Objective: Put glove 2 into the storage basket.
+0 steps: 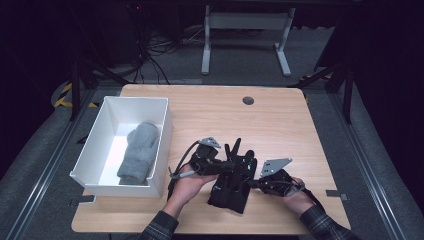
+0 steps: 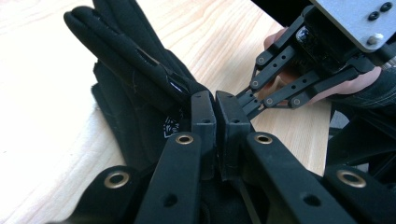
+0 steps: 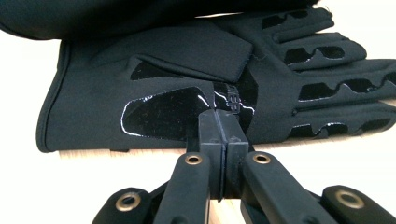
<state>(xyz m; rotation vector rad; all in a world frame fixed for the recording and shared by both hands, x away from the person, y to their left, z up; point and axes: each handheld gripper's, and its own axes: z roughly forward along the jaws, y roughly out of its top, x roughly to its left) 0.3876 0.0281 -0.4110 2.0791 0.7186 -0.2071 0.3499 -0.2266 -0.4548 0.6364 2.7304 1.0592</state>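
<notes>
Two black gloves [image 1: 229,189] lie stacked near the table's front edge, between my two grippers. My left gripper [image 1: 239,169] comes in from the left. In the left gripper view it [image 2: 215,105] is shut, and the upper black glove [image 2: 135,79] runs from its tips up to the left, fingers raised. From the right comes my right gripper [image 1: 251,181], its tips [image 2: 243,99] almost meeting the left ones. In the right gripper view it [image 3: 224,121] is shut, tips against the edge of the lower glove [image 3: 177,79], which lies flat with shiny palm patches.
At the left of the wooden table [image 1: 280,125] stands a white bin [image 1: 95,135] holding a grey mitten [image 1: 140,150]. A round cable hole [image 1: 248,100] sits near the far edge. Bare wood lies to the right and behind the gloves.
</notes>
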